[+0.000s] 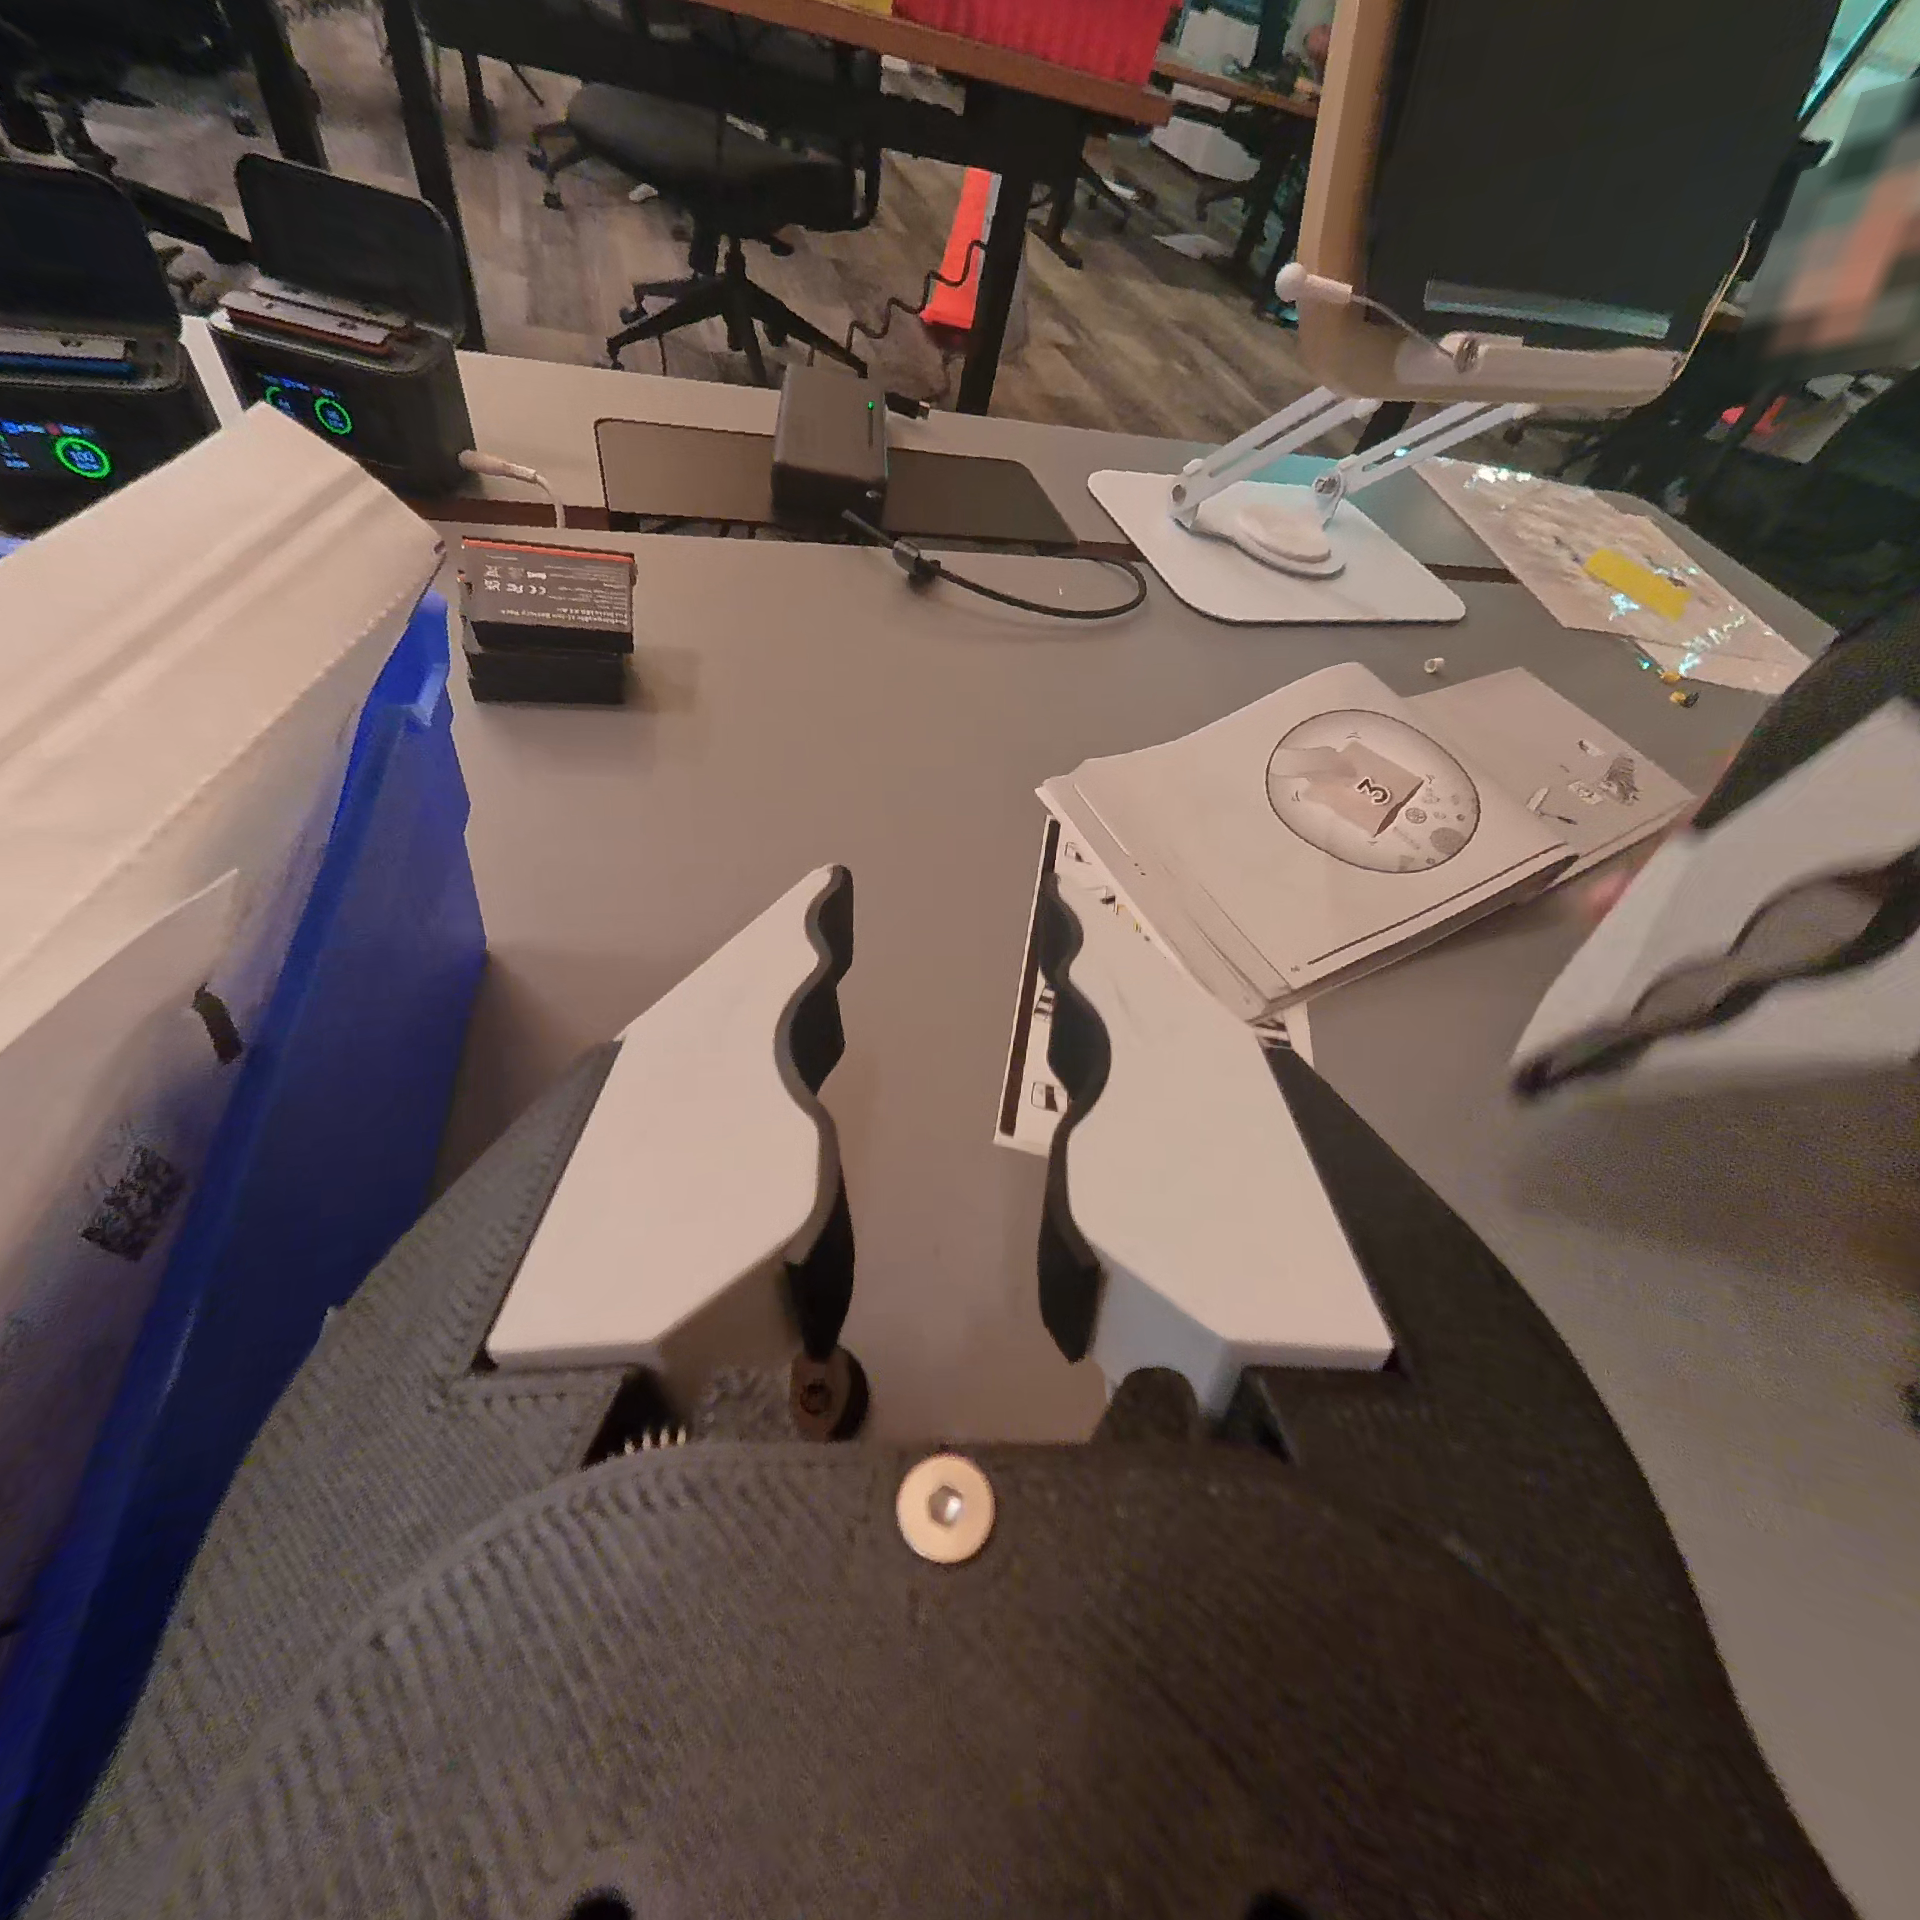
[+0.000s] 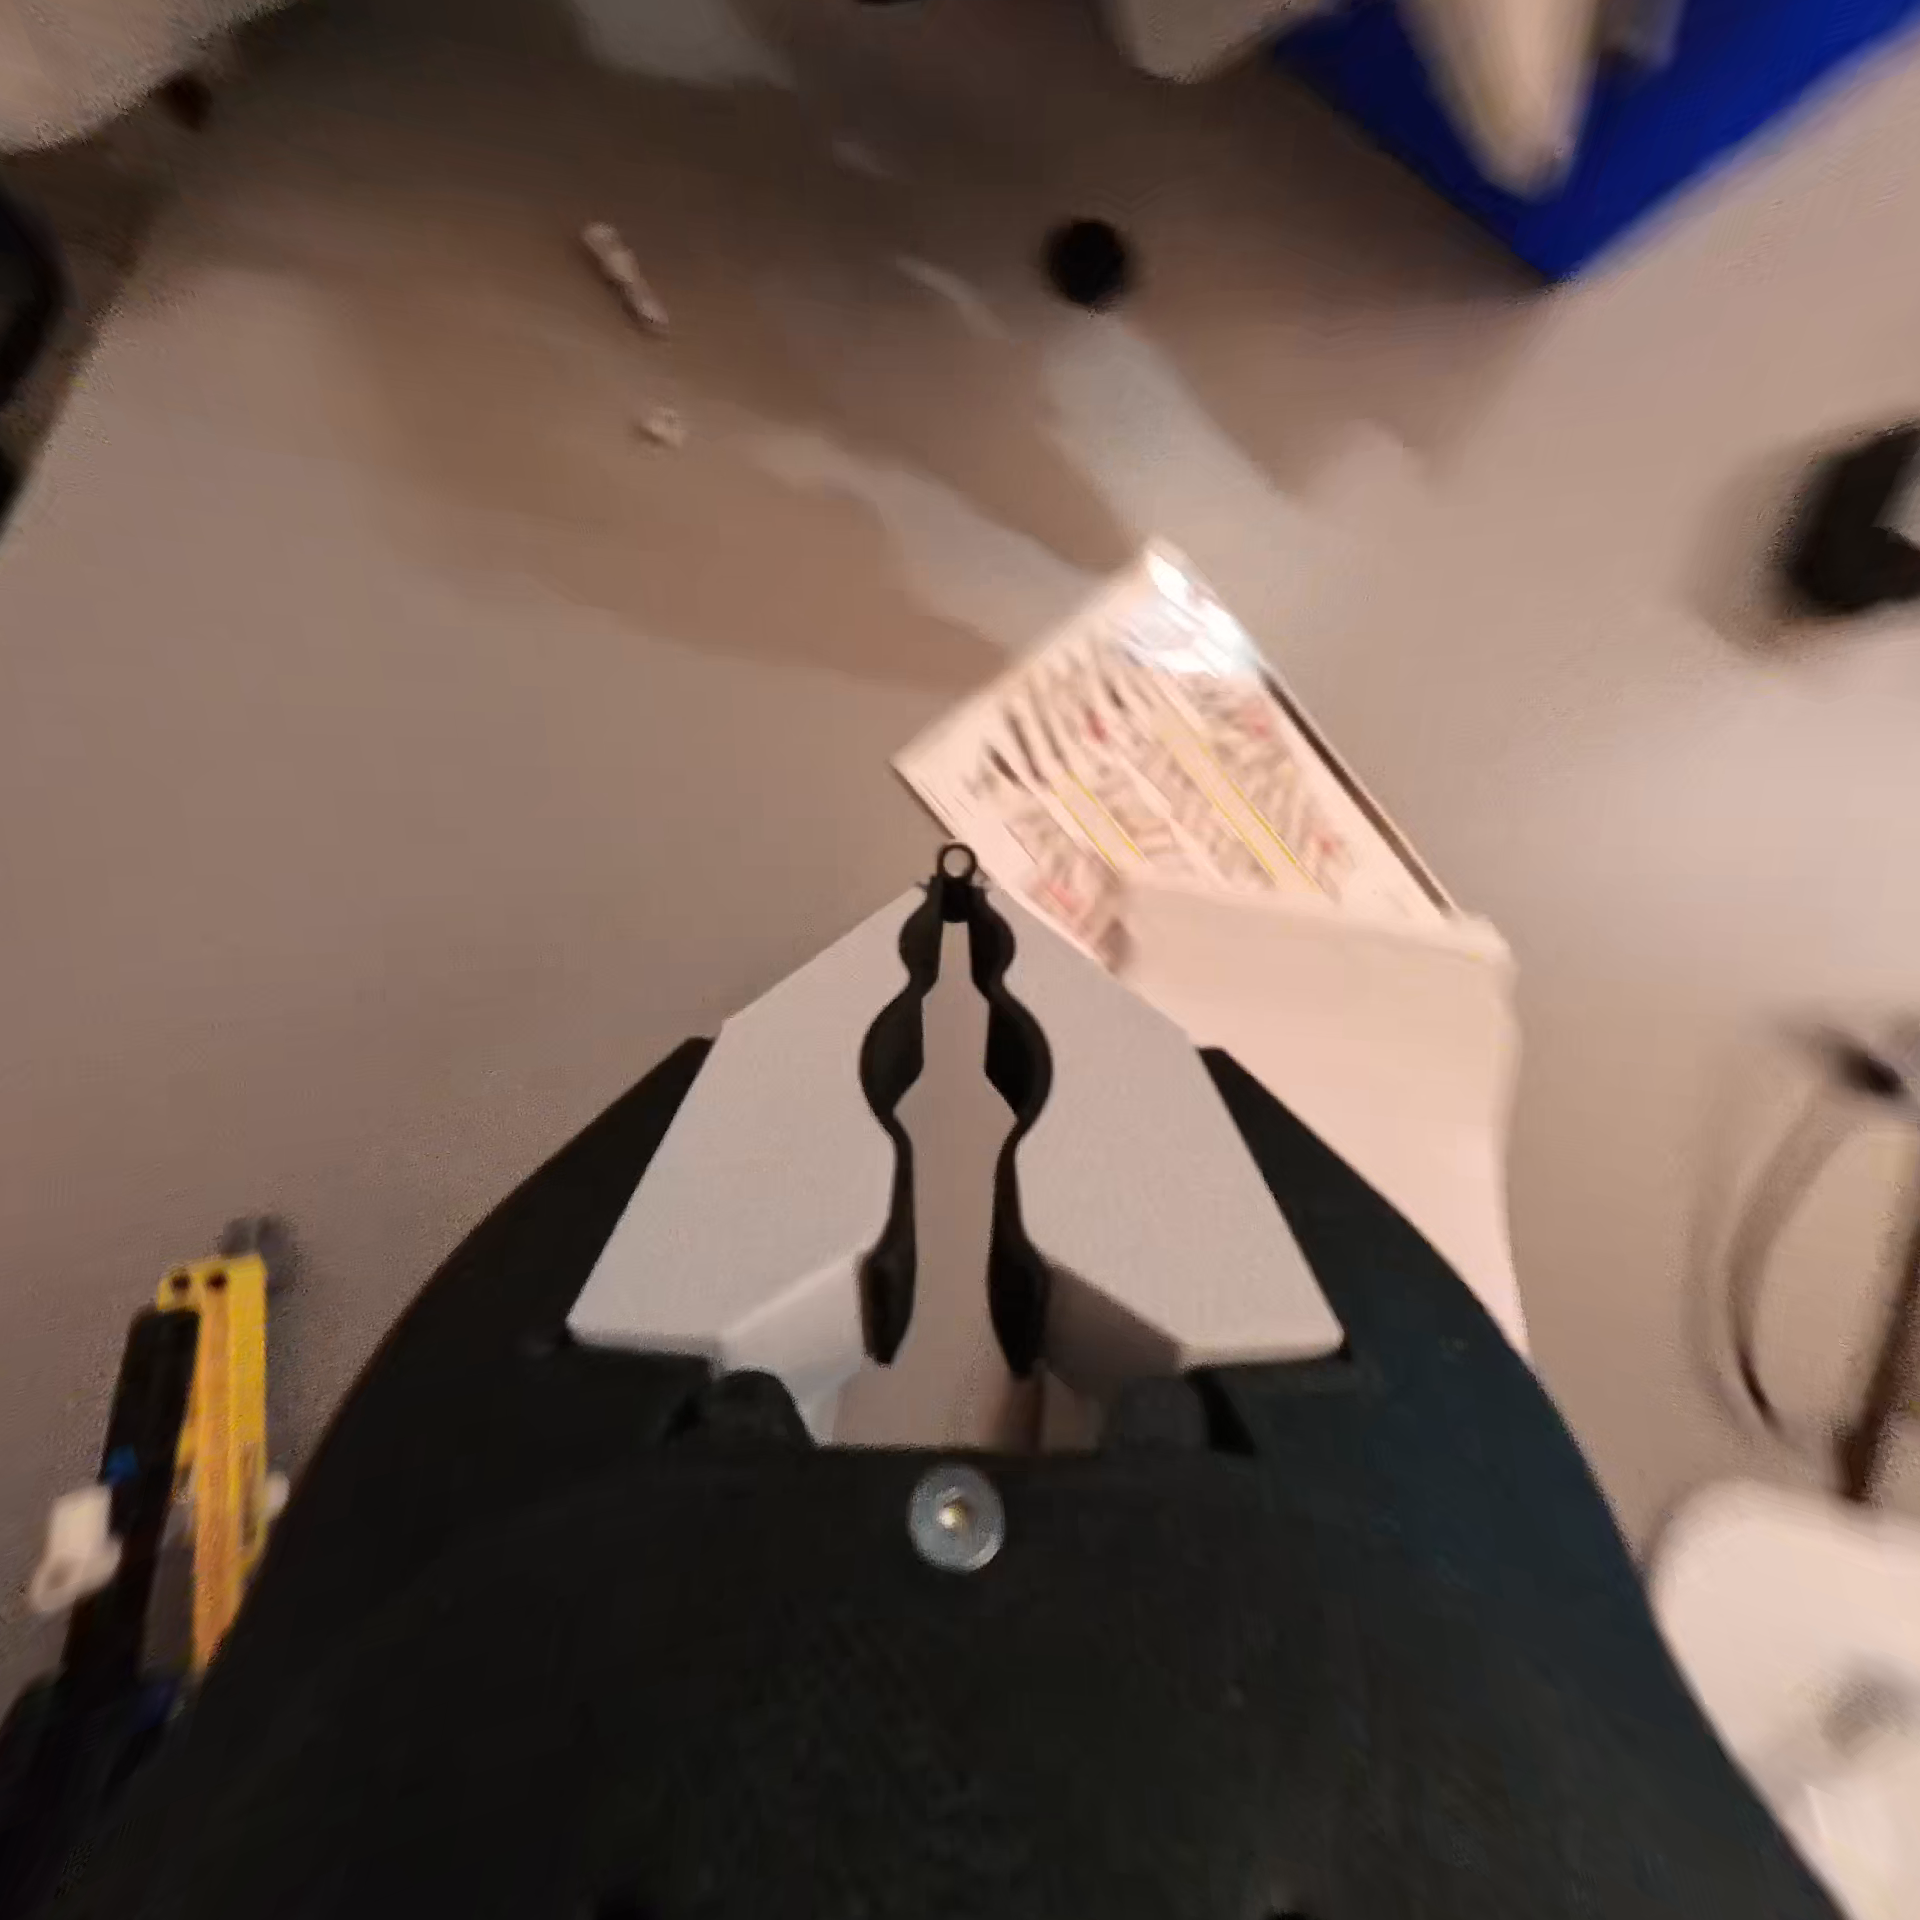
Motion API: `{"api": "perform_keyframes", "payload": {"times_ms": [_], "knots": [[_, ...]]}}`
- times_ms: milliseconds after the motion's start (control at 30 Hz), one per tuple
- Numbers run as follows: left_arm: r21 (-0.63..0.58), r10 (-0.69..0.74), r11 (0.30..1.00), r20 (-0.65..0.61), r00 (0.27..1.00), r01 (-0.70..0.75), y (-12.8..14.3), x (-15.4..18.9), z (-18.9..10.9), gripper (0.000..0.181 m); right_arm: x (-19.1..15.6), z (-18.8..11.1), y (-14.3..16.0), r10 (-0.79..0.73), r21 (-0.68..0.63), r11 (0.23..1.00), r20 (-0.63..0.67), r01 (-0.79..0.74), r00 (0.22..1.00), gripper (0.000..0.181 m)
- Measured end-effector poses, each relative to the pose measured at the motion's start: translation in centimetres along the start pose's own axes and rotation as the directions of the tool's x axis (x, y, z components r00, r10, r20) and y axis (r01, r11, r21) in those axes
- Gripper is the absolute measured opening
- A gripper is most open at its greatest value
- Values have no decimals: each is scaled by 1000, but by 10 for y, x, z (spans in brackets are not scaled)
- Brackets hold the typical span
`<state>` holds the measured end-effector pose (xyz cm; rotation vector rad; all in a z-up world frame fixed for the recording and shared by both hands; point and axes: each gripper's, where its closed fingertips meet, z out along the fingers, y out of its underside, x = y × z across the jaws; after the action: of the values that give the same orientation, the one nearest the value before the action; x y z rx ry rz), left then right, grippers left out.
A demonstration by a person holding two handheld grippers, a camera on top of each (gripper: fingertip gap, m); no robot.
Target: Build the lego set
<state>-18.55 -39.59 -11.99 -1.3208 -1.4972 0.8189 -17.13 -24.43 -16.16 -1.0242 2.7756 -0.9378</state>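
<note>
Right gripper (image 2: 957,899) fingers pinch 1 small black piece (image 2: 955,864) at their tips; left gripper (image 1: 940,914) fingers apart.

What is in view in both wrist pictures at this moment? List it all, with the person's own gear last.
Table: one, grey, under everything.
Instruction booklets: a stack, white, right of centre on the table.
Box: one, white and blue, far left.
Battery packs: a small black stack, beyond the box.
Tablet stand: one, white, far side of the table.
Plastic bag: one, clear with yellow inside, far right corner.
Partly built model: one, yellow and black, lower left of the right wrist view.
Small black piece: one, with a ring end, pinched at the right tongs' tips.
Left tongs: open, empty, above the table.
Right tongs: shut on the small black piece.
</note>
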Motion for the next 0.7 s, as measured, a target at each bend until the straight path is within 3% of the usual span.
{"api": "perform_keyframes", "payload": {"times_ms": [33, 100, 167, 233, 300, 367, 467, 600, 700], "knots": [[18, -10, 1000, -3, 1000, 10, -3, 1, 1, 34, 15, -25, 14, 60, -1, 998, -76, -60, 995, 2], [71, -46, 996, -17, 999, 48, -10, 4, 4, 34, 47, -87, 57, 223, 14, 974, -242, -227, 944, 2], [187, -71, 979, -89, 994, 86, -28, 18, 5, 41, 67, -152, 122, 406, 41, 904, -392, -426, 825, 2], [338, -82, 930, -194, 978, 145, -50, 40, -1, 38, 65, -206, 205, 580, 49, 757, -511, -652, 634, 2], [436, -117, 869, -281, 953, 235, -66, 57, -5, 31, 41, -240, 289, 664, 27, 552, -618, -833, 420, 2], [455, -165, 828, -361, 918, 328, -70, 70, -4, 29, 13, -248, 344, 666, 3, 410, -684, -912, 297, 2], [388, -153, 840, -501, 852, 379, -63, 97, -1, 7, -20, -228, 385, 705, -4, 229, -689, -973, 169, 3], [398, -157, 837, -481, 862, 375, -61, 97, -1, 10, -27, -222, 417, 663, -11, 157, -739, -988, 114, 3], [412, -144, 839, -463, 874, 356, -59, 90, -4, 12, -21, -220, 424, 695, 27, 131, -715, -991, 72, 4]]}}
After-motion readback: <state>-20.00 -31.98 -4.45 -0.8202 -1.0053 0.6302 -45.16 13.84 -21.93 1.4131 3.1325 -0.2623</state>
